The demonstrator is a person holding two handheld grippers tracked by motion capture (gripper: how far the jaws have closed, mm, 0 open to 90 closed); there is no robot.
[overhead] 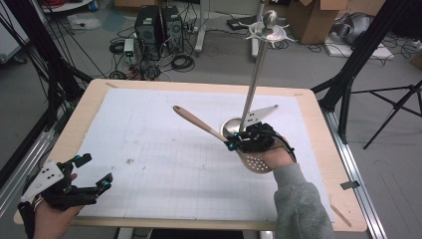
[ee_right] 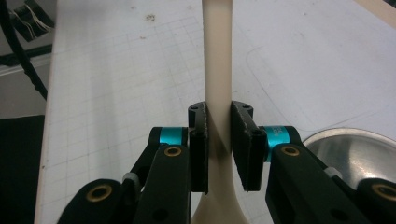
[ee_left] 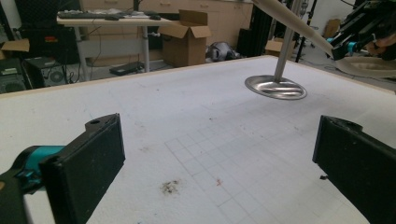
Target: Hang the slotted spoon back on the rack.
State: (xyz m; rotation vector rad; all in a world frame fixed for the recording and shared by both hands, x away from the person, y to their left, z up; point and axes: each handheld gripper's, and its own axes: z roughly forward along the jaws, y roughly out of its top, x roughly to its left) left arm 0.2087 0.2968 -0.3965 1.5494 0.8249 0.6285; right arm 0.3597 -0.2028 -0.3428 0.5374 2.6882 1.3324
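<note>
No legible writing or brand marks anywhere. Right gripper (ee_right: 218, 144) jaws narrow, clamped on handle of slotted wooden spoon (overhead: 214, 130), held above white gridded mat (overhead: 149, 149) just beside metal stand base (ee_left: 276, 87). Left gripper (overhead: 89, 172) jaws wide, nothing between them, near table's front-left edge (overhead: 64, 139). Mat centre open.

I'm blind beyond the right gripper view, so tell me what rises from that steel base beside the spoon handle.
Observer: A steel pole rises from it to a ring of hooks, and nothing hangs on them.
Operator: Now report the left gripper.
Observer: The left gripper is open and holds nothing. It is over the table's near left corner, well apart from the spoon.
</note>
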